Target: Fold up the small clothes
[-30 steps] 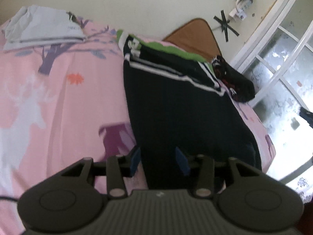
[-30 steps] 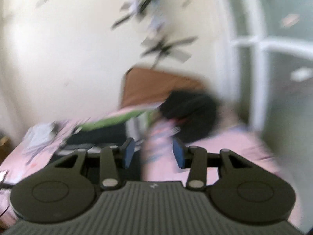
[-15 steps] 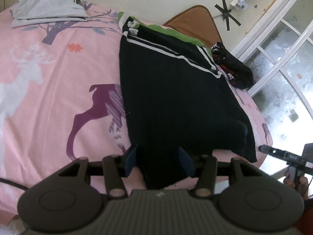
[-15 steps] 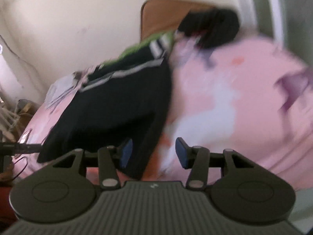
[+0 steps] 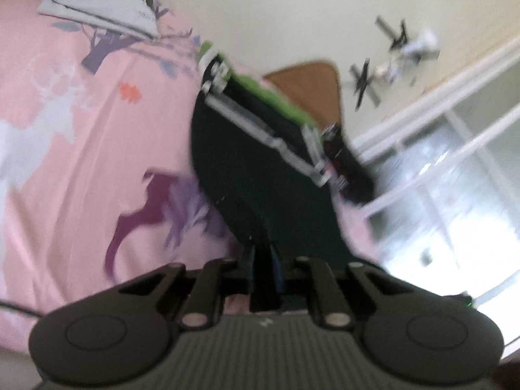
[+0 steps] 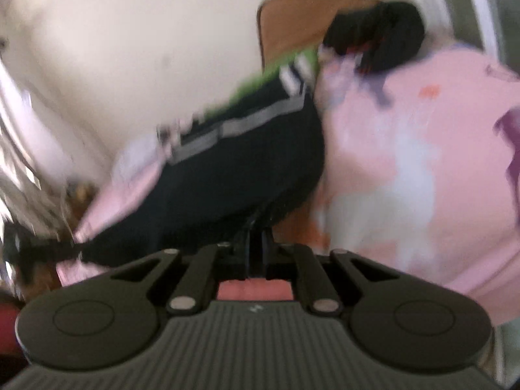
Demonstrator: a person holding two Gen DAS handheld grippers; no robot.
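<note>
I have the black garment [image 5: 260, 169] pinched at its near hem by both tools: the left gripper [image 5: 262, 261] has its jaws pressed onto one corner, the right gripper [image 6: 258, 247] clamps the other. The garment lies stretched across the pink bedsheet [image 5: 81, 162], its white-striped end far from me, beside the green cloth [image 5: 276, 100]. Both views are blurred. My worry: uneven lifting could tug thin fabric free, or drag the green cloth along.
</note>
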